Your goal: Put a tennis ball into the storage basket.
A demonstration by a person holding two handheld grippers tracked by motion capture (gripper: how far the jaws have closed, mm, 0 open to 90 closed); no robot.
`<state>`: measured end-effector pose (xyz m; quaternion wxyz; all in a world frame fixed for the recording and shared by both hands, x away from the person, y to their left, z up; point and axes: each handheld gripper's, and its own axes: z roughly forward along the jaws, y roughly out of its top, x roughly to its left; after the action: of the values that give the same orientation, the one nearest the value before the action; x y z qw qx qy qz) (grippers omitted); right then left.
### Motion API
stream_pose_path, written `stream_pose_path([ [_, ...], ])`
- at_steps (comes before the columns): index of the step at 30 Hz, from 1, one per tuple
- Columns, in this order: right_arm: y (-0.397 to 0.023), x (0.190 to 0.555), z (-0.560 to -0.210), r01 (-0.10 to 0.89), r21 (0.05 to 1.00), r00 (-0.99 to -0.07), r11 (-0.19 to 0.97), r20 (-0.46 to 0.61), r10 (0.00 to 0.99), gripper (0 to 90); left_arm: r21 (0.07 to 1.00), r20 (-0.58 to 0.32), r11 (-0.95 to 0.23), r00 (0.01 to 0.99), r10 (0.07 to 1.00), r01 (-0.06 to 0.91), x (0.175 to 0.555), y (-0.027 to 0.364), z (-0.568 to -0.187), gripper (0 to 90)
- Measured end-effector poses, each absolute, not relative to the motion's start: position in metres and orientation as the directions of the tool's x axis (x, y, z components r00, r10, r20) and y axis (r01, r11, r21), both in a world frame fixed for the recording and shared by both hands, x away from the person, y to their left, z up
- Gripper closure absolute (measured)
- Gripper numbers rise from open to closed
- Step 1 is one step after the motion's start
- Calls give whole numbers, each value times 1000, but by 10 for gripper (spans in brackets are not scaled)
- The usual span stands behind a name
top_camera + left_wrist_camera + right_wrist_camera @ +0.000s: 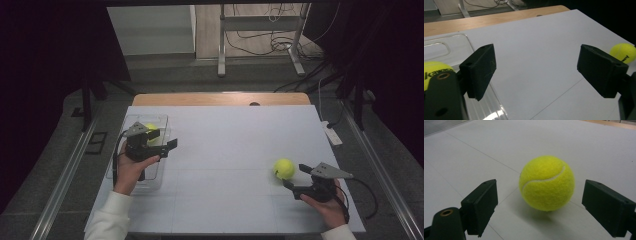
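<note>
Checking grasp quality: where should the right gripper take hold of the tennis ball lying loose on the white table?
Across its widest middle, coming in level from the near side. The tennis ball is round and rests free on the table, already centred ahead of the open right gripper.

"What is hidden by the left gripper (161, 140)?"

"Most of the tennis ball in the clear tray (131, 121) is hidden; just a yellow bit (150, 128) is seen. The writing on it (435, 72) is cut short."

"And beside the tray?"

"The far ball (622, 52) is partly covered by a black jaw."
</note>
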<state>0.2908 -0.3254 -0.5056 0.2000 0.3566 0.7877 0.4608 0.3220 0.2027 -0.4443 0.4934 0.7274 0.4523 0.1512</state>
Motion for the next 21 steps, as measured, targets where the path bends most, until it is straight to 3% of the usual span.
stream_pose_path([
  [21,-325,291,-505,371,873,-668,317,14,744,139,851,-228,-137,591,774,508,318,178,-444,166],
])
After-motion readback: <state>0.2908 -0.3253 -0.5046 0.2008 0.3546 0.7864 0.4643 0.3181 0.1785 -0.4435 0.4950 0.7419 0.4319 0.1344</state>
